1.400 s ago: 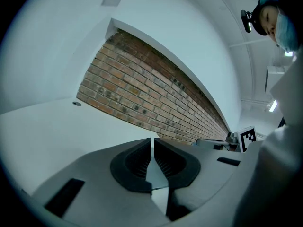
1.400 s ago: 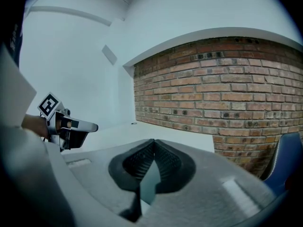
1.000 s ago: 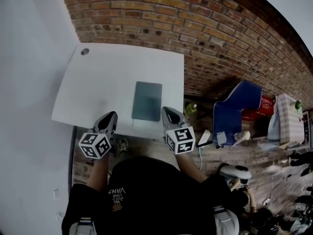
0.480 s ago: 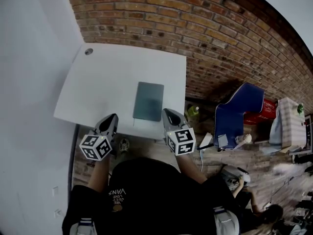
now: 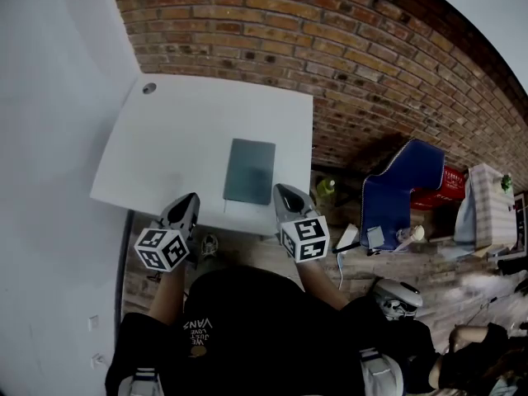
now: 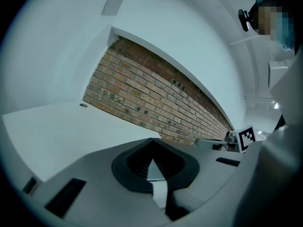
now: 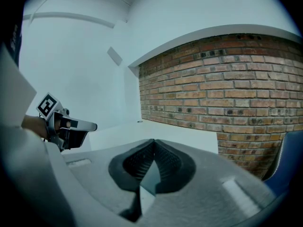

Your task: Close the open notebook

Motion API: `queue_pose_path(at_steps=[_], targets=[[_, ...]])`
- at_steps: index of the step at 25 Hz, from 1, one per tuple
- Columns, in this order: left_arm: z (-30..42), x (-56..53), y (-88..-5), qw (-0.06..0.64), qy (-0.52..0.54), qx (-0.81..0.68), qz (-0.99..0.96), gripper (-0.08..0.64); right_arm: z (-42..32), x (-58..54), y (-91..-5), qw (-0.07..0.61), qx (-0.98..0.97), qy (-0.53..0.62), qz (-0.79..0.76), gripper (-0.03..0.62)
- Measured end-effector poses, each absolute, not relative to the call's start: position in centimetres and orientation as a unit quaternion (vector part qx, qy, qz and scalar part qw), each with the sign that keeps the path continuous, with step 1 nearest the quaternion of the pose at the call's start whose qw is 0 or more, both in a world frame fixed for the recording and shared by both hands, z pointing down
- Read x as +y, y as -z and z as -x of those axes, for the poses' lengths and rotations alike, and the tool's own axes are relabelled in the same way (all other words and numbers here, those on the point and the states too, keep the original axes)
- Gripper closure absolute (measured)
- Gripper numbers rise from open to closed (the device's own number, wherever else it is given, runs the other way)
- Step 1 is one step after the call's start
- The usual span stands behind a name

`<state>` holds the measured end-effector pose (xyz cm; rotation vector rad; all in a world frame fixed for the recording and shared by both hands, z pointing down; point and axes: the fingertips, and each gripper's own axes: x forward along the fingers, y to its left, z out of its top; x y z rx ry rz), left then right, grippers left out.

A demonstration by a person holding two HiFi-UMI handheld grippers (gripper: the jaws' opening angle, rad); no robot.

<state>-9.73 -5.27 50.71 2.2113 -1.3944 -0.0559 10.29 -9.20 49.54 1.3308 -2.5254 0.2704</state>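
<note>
A grey-green notebook (image 5: 249, 171) lies closed and flat on the white table (image 5: 181, 130), near its front edge. My left gripper (image 5: 190, 199) hovers at the table's front edge, left of the notebook, its jaws shut with nothing between them. My right gripper (image 5: 283, 190) sits just off the notebook's near right corner, also shut and empty. In the left gripper view the jaws (image 6: 152, 141) meet at the tips over the table (image 6: 52, 126). In the right gripper view the tips (image 7: 153, 141) touch, and the left gripper (image 7: 66, 126) shows at the left.
A brick wall (image 5: 346, 48) runs behind and to the right of the table. A blue chair (image 5: 396, 190) stands on the floor at the right, with a green bottle (image 5: 322, 186) and other clutter nearby. A small round hole (image 5: 148, 88) marks the table's far left corner.
Both grippers have stayed in place. The head view shifted slightly, and people at the lower right moved about.
</note>
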Motion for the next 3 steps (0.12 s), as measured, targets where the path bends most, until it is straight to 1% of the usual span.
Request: queue_pose_path(at_steps=[3], targets=[[9.78,-5.27,-50.72,0.261,0.021,-0.513,-0.817,0.549,-10.18,-9.15,-49.55,0.136,-0.872,-0.094,-0.460,0.595]])
